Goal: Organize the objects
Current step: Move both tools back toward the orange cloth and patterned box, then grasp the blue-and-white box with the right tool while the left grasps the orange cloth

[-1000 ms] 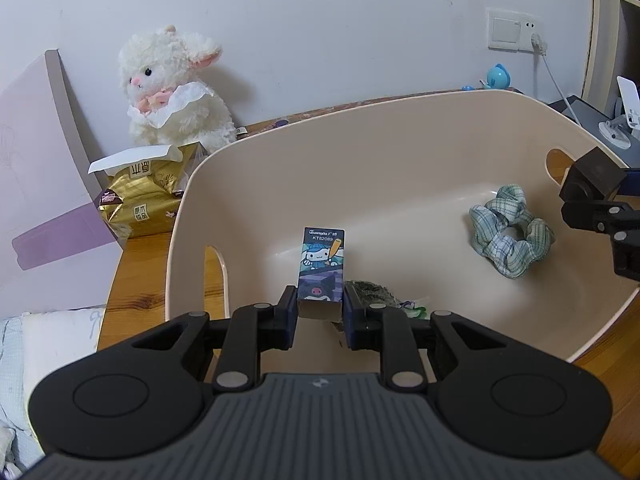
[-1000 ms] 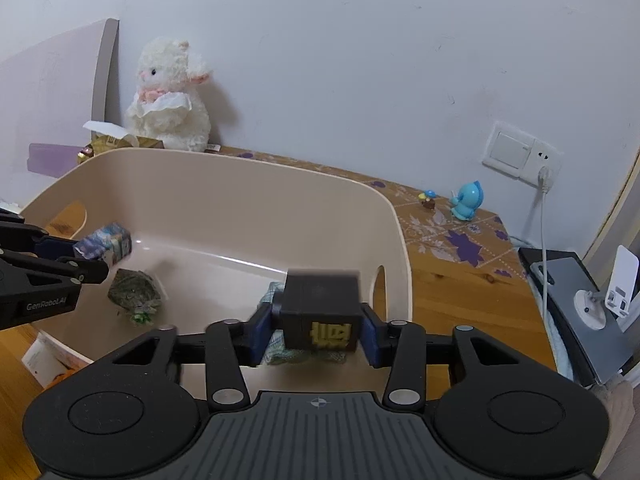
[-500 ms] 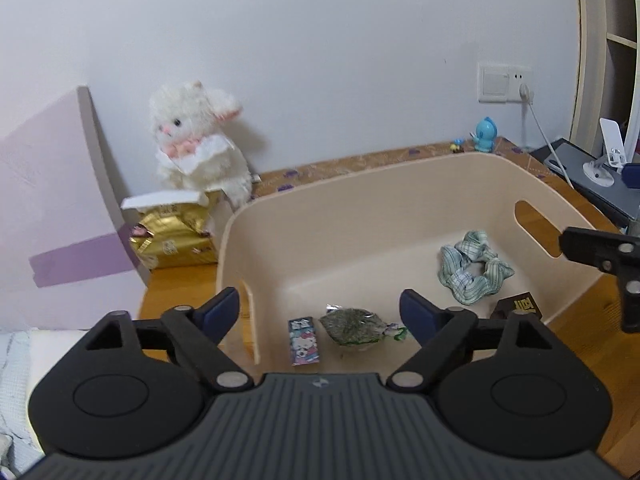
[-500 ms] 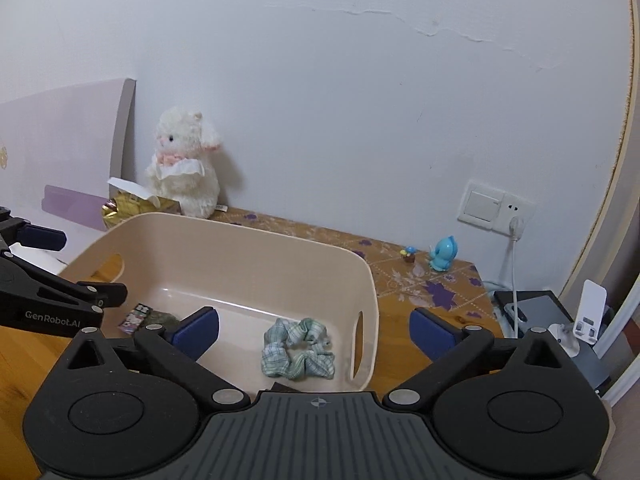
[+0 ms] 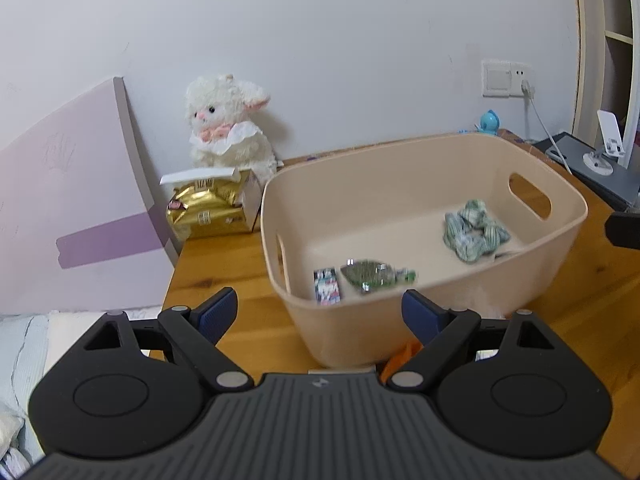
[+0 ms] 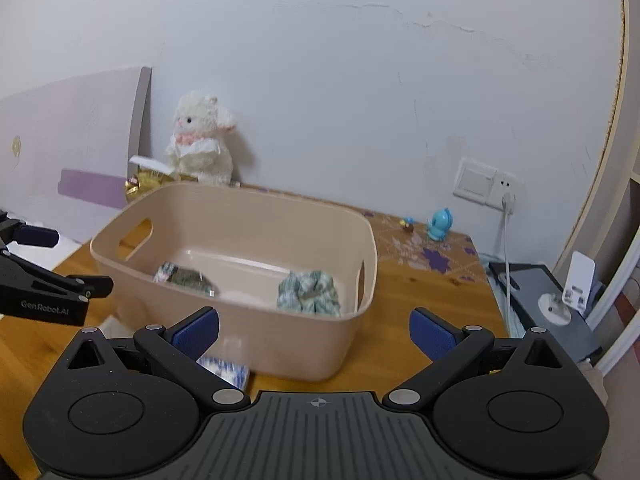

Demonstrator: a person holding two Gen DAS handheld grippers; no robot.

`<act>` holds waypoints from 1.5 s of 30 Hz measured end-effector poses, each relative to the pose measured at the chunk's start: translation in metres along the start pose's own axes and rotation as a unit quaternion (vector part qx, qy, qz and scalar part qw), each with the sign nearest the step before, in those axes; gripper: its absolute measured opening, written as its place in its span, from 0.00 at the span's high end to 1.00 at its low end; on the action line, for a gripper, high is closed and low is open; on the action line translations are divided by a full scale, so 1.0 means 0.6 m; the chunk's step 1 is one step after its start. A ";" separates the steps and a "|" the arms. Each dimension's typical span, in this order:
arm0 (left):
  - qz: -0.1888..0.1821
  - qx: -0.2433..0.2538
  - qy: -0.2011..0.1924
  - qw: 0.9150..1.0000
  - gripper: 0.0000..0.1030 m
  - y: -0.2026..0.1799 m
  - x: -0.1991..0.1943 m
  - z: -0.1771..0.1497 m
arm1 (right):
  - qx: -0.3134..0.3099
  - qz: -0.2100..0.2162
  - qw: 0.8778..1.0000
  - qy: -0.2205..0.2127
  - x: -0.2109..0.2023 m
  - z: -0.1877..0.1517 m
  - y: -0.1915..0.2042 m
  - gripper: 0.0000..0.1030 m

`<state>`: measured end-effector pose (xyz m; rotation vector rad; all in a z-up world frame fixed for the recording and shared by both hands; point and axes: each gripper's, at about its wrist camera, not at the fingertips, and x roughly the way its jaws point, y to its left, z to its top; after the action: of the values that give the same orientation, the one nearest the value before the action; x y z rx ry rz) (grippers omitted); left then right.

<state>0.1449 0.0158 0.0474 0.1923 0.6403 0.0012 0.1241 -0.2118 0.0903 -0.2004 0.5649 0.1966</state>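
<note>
Desk (image 5: 224, 280) of orange-brown wood against a pale wall, carrying a beige plastic bin (image 5: 420, 320) with a handle slot in each end wall. Behind the bin's left end, a white plush lamb (image 5: 228, 128) sits against the wall, just behind an opened box holding a gold foil pack (image 5: 208, 208); a pale lilac board (image 5: 80, 200) leans beside them. Left hand-held gripper (image 5: 320, 314), spread wide with nothing between its blue-padded fingers, held above the desk on the near side of the bin; right hand-held gripper (image 6: 314, 334), likewise wide and empty, on the near side of the bin in its own view. Inside the bin, a green-and-white checked scrunchie (image 5: 474, 230) lies on the floor toward the right end, well apart from a blurred greenish wrapped packet (image 5: 370, 274) near the left end; a small cartoon-printed box (image 5: 327, 286) lies just beside the packet. On the desk outside the bin, close to its near wall, a blue-and-white packet (image 6: 224, 370) shows in the right wrist view and an orange scrap (image 5: 402, 356) in the left wrist view. Small blue figurine (image 6: 440, 224) on the patterned back corner of the desk, below a wall socket (image 6: 488, 182) with a plugged-in white cable.
</note>
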 end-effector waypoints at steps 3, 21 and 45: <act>-0.003 0.000 0.008 1.000 0.13 0.000 -0.004 -0.019 | -0.004 0.000 1.000 0.015 -0.001 -0.023 0.007 0.00; -0.044 0.002 0.078 0.996 0.13 -0.019 0.055 -0.106 | -0.018 0.017 0.993 0.118 0.092 -0.130 0.050 0.00; -0.111 0.067 0.073 0.989 0.47 -0.051 0.125 -0.099 | -0.002 0.083 0.989 0.120 0.207 -0.125 0.120 0.00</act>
<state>0.1678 0.0009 -0.0492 0.2525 0.8068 -0.2445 0.1717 -0.1448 -0.0492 -0.1825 0.8216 0.3381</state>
